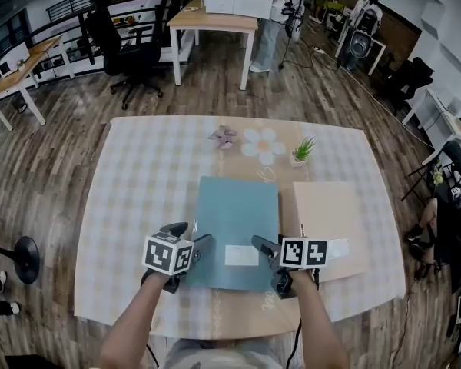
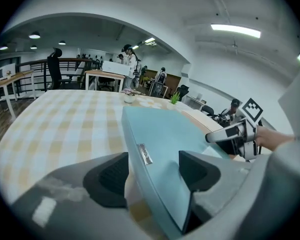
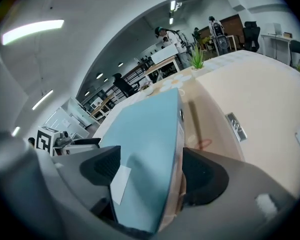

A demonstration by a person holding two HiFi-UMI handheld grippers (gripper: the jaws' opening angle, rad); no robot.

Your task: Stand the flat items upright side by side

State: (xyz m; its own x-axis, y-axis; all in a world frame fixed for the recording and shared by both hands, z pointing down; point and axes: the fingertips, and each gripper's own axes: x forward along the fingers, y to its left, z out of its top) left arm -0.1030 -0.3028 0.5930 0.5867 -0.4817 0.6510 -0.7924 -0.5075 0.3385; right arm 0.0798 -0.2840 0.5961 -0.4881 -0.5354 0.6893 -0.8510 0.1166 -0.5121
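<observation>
Table (image 1: 138, 175): checked cloth; it carries both flat items, and I give places from the teal box file.
Teal box file (image 1: 234, 221): lies flat at the middle of the table, long side running away from me, not yet stood up.
Beige box file (image 1: 326, 214): also flat, just right of the teal one with a narrow strip of cloth between them; untouched.
Left gripper (image 2: 155, 169): at the teal file's near-left corner. Jaws apart and straddling the spine edge, one pad over the top face, the other off to the outside. No squeeze that I can see.
Right gripper (image 3: 152, 169): at the near-right corner. Jaws spread, the file's edge between them, pads not pressing.
White label (image 1: 241, 255): on the teal lid, between the two grippers.
Metal tag holder (image 2: 145, 154): on the teal spine, ahead of the left jaws.
Handling, my estimate: rigid board shell, probably light if empty. Smooth cover, so the pads may slide.
Hold, my estimate: pinch lid and base together at both near corners, then tip the file onto an edge. A one-sided grip could let it twist or flop open.
Risk: a thin footprint once upright, so I would steady it before letting go.
</observation>
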